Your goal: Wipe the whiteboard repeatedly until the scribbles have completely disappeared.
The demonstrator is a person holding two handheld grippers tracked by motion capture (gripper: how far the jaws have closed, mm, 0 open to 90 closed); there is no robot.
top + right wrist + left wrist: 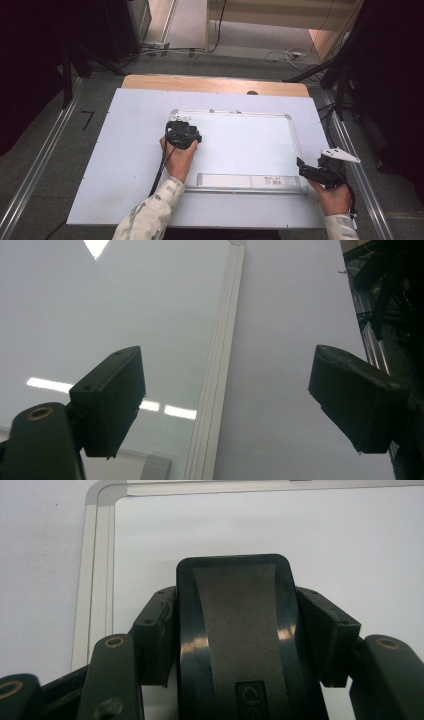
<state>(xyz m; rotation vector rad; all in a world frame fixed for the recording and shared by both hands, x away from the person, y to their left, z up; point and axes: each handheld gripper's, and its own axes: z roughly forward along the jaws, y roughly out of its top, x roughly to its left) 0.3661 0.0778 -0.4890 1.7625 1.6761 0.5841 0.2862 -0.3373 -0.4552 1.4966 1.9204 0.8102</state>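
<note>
One whiteboard: rectangular, glossy white face, pale metal frame with rounded corners, lying flat on the table. One long pale tray strip runs along the whiteboard's near edge, bearing a small printed label.

One board eraser: black, oblong with rounded corners, shiny plastic rim around a dull, felt-like grey centre band. It sits over the whiteboard's far left corner region, just inside the frame.

Two grippers, black, two jaws each.
- Left gripper: over the whiteboard's left part, jaws clenched on the board eraser, one pad pressed to each long side.
- Right gripper: at the whiteboard's near right corner, jaws spread wide with nothing between them; in the right gripper view they straddle the frame's right rail. A grey three-cornered plate sits on top.

One table: flat white matte sheet over a wooden top, whose far edge shows beyond the whiteboard.

Two sleeves, pale camouflage pattern.
</note>
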